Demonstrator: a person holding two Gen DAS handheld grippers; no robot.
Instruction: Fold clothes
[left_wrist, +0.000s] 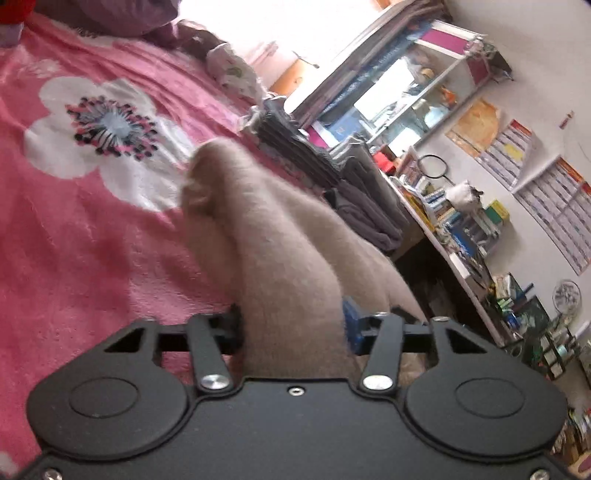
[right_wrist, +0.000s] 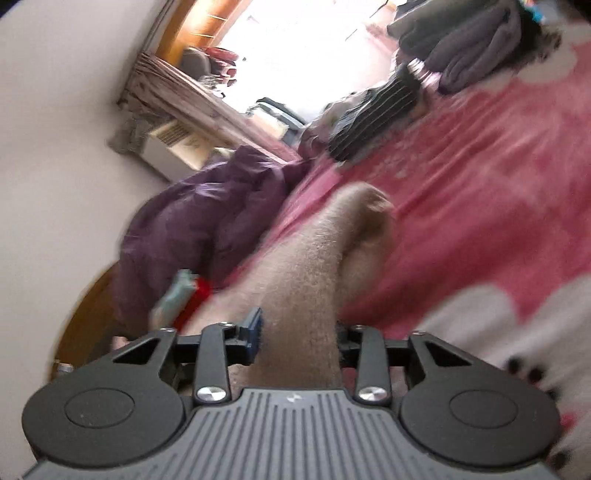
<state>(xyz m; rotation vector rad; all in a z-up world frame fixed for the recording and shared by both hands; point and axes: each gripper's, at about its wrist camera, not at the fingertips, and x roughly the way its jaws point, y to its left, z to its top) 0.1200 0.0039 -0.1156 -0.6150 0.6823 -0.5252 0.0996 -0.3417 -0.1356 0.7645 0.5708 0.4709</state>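
Note:
A fuzzy beige garment (left_wrist: 269, 236) is bunched between my left gripper's (left_wrist: 293, 328) jaws, which are shut on it, and it hangs above the pink flowered blanket (left_wrist: 74, 229). In the right wrist view the same beige garment (right_wrist: 317, 266) runs out from my right gripper (right_wrist: 299, 332), which is shut on it too. Both views are tilted and the right one is blurred. The fingertips are hidden by the cloth.
Folded dark clothes (left_wrist: 354, 184) lie stacked at the bed's far edge, also in the right view (right_wrist: 461, 55). A purple quilt (right_wrist: 199, 229) is heaped by the wall. A cluttered desk and shelves (left_wrist: 461, 221) stand beside the bed.

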